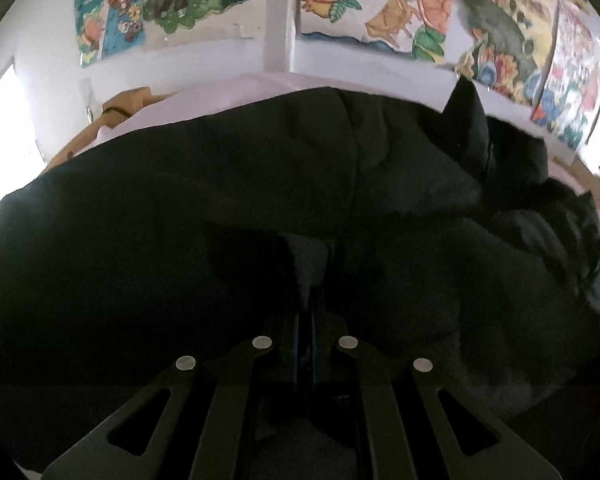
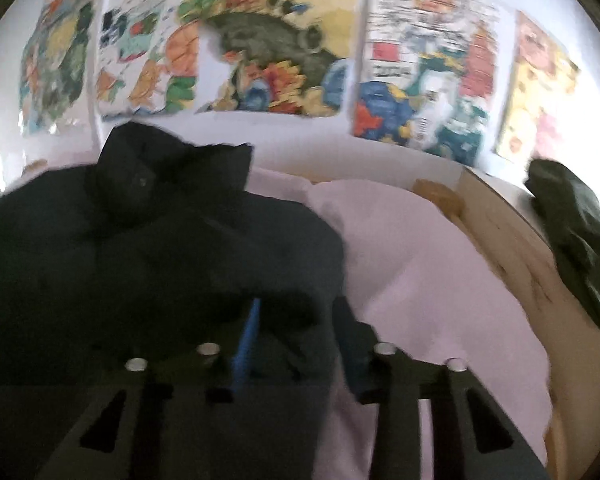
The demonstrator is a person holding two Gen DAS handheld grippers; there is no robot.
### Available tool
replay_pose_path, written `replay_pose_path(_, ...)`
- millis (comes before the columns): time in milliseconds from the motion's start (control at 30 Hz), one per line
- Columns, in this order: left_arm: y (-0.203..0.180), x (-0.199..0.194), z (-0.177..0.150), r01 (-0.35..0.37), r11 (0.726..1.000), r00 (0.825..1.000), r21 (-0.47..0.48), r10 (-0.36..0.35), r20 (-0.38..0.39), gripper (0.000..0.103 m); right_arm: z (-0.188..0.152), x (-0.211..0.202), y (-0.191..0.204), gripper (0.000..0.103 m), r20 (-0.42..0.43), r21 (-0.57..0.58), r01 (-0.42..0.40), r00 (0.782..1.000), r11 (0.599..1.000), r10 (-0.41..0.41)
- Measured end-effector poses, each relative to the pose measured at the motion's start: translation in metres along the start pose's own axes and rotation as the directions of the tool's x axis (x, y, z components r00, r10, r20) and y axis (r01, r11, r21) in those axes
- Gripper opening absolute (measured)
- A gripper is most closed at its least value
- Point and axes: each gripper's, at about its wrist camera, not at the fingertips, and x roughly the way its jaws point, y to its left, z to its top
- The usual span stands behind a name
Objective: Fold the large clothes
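Note:
A large black jacket (image 1: 228,184) lies spread over a pale pink sheet (image 1: 204,100) and fills most of the left wrist view. My left gripper (image 1: 306,308) is shut on a fold of the jacket, its fingers close together with dark cloth between them. In the right wrist view the jacket (image 2: 140,240) covers the left half, its collar raised at the back. My right gripper (image 2: 296,320) is open over the jacket's right edge, with one blue pad (image 2: 248,344) showing and cloth lying between the fingers. The view is blurred.
The pink sheet (image 2: 420,272) covers a bed with a wooden frame (image 2: 512,248) on the right. A dark green garment (image 2: 580,232) hangs at the far right. Colourful posters (image 2: 284,48) cover the white wall behind the bed.

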Motion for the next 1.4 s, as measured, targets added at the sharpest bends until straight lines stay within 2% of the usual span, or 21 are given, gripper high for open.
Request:
replay_pose_path(67,-0.002,0.006,-0.003,-0.016,1.0,1.0,0.013,0.016,-0.008,0.003,-0.001,0.019,0.003,0.023,-0.044,-0.018,-0.004,0.999,1.0,0.003)
replay_pose_path(233,-0.001,0.02,-0.01,-0.023,1.0,0.999,0.01,0.024,-0.023,0.004,-0.015,0.064,0.011,0.022,-0.169,-0.06,-0.026,0.986,0.998,0.015)
replay_pose_path(367,-0.003,0.027,-0.013,-0.032,0.999,0.999,0.022,0.032,-0.029,0.005,-0.03,0.086,0.016,0.023,-0.2,-0.082,-0.027,0.98,0.996,0.01)
replay_pose_path(433,-0.002,0.028,-0.013,-0.024,1.0,0.999,0.018,0.024,-0.024,0.005,-0.033,0.087,0.018,0.022,-0.195,-0.084,-0.018,0.981,0.996,0.002)
replay_pose_path(533,0.01,0.021,-0.012,0.044,0.998,0.999,-0.037,-0.044,-0.003,0.007,-0.033,0.07,0.016,0.022,-0.127,-0.061,-0.001,0.992,0.998,-0.007)
replay_pose_path(600,0.016,0.016,-0.011,0.081,0.994,0.997,-0.07,-0.081,0.004,0.009,-0.03,0.053,0.012,0.023,-0.097,-0.037,-0.021,0.995,0.999,0.017)
replay_pose_path(667,0.022,0.008,-0.011,0.107,0.99,0.994,-0.089,-0.107,0.003,0.012,-0.027,0.037,0.011,0.039,-0.086,-0.022,-0.048,0.995,0.999,0.046)
replay_pose_path(700,0.023,0.003,-0.011,0.115,0.989,0.993,-0.091,-0.115,0.002,0.015,-0.024,0.025,0.012,0.046,-0.079,-0.02,-0.065,0.995,0.998,0.064)
replay_pose_path(733,0.025,-0.003,-0.011,0.131,0.987,0.991,-0.092,-0.131,0.003,0.019,-0.021,0.018,0.014,0.062,-0.076,-0.025,-0.071,0.995,0.997,0.069)
replay_pose_path(767,0.028,-0.01,-0.011,0.149,0.985,0.989,-0.089,-0.149,0.007,0.033,-0.018,0.007,0.017,0.07,-0.076,-0.035,-0.079,0.994,0.996,0.076)
replay_pose_path(800,0.03,-0.018,-0.012,0.168,0.982,0.986,-0.088,-0.167,0.019,0.05,-0.011,-0.006,0.023,0.07,-0.086,-0.054,-0.097,0.992,0.994,0.092)
replay_pose_path(867,0.037,-0.038,-0.015,0.183,0.979,0.982,-0.09,-0.178,0.058,0.067,0.0,-0.022,0.034,0.071,-0.112,-0.088,-0.117,0.988,0.989,0.107)
replay_pose_path(967,0.057,-0.075,-0.028,0.206,0.972,0.975,-0.112,-0.195,0.102,0.072,0.02,-0.051,0.062,0.079,-0.132,-0.159,-0.146,0.983,0.977,0.125)
replay_pose_path(1133,0.108,-0.119,-0.063,0.14,0.967,0.989,-0.212,-0.125,0.083,0.08,0.029,-0.077,0.127,0.087,-0.097,-0.233,-0.207,0.977,0.95,0.189)
replay_pose_path(1200,0.132,-0.134,-0.082,0.133,0.952,0.99,-0.276,-0.116,0.076,0.081,0.023,-0.075,0.162,0.087,-0.098,-0.228,-0.258,0.966,0.939,0.241)
replay_pose_path(1300,0.162,-0.148,-0.105,0.062,0.928,0.997,-0.367,-0.043,0.059,0.084,0.011,-0.064,0.213,0.087,-0.124,-0.212,-0.309,0.949,0.927,0.288)
replay_pose_path(1333,0.171,-0.151,-0.113,0.053,0.915,0.997,-0.399,-0.03,0.064,0.084,0.009,-0.058,0.23,0.087,-0.134,-0.208,-0.329,0.943,0.921,0.306)
replay_pose_path(1400,0.192,-0.158,-0.128,0.067,0.872,0.995,-0.485,-0.02,0.101,0.084,0.008,-0.047,0.262,0.087,-0.139,-0.196,-0.361,0.93,0.912,0.339)
